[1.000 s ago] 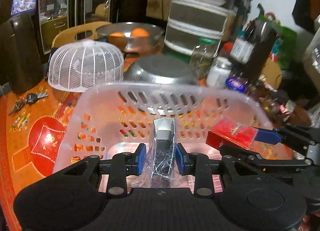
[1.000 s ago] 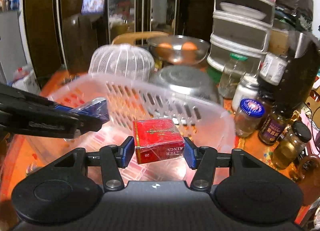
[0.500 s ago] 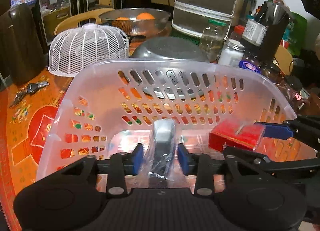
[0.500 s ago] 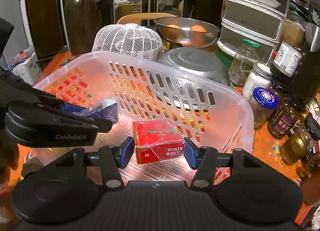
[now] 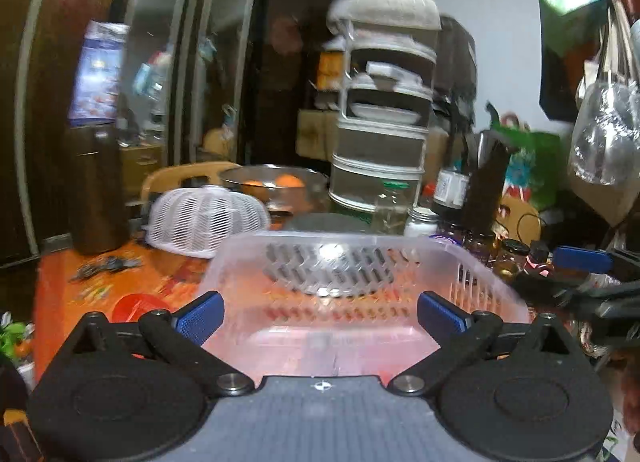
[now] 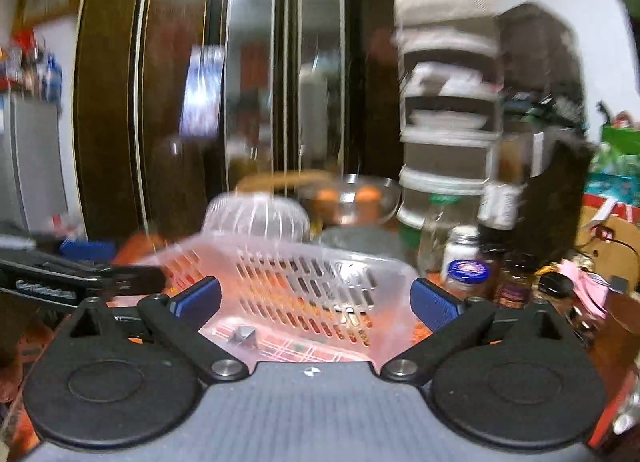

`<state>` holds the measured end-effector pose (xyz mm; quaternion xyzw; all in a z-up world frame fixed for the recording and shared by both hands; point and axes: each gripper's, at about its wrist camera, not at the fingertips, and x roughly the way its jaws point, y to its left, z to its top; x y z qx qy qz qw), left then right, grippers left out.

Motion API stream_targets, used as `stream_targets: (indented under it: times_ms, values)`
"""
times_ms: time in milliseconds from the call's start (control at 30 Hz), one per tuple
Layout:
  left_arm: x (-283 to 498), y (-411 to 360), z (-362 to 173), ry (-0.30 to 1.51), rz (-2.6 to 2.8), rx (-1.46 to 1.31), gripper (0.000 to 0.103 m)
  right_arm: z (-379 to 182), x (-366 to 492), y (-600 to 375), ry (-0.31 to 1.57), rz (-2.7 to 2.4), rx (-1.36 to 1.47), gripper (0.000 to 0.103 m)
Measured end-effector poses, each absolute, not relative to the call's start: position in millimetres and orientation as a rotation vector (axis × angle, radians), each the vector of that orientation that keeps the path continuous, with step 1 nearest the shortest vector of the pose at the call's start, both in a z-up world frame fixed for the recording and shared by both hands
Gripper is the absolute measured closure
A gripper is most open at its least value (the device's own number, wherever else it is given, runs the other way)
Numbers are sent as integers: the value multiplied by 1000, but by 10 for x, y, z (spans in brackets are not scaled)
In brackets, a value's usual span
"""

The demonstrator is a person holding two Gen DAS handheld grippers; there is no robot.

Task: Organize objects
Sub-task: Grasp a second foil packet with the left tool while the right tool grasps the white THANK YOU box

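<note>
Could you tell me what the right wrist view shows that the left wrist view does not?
Only the right wrist view shows a small silver item lying on the basket floor. Only the left wrist view shows a dark brown jug and scattered keys on the orange table. Both show the clear basket, the white mesh cover, the bowl of oranges, and both grippers, left and right, open and empty.

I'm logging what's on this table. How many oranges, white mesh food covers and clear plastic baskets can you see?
oranges: 2
white mesh food cover: 1
clear plastic basket: 1
Total: 4
</note>
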<state>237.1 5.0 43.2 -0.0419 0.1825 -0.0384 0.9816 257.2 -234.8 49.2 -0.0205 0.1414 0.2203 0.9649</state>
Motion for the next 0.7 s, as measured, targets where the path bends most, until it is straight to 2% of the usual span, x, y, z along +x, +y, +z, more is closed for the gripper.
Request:
stream_targets:
  times_ms: [167,233,333,567,600,700]
  values:
    - [1971,49,-263,550,-107,-87,0,-76,2107,-2587,316,423,34,0]
    - [1918,101,-431,584,-95,-120,5,-323,2024,-2601,353,401,65,0]
    - [1913,211,-514,595,-95,-181,6,-497,1936,-2605,389,427,111,0]
    - [2084,13,-577,616,-97,-85,12,-592,1717,-2508,362,467,99,0]
    - [2097,24,-592,613,-99,-84,18,-608,1721,-2520,365,475,106,0]
    - [2129,-1,-622,645,-109,-84,46,-631,1717,-2544,371,480,118,0]
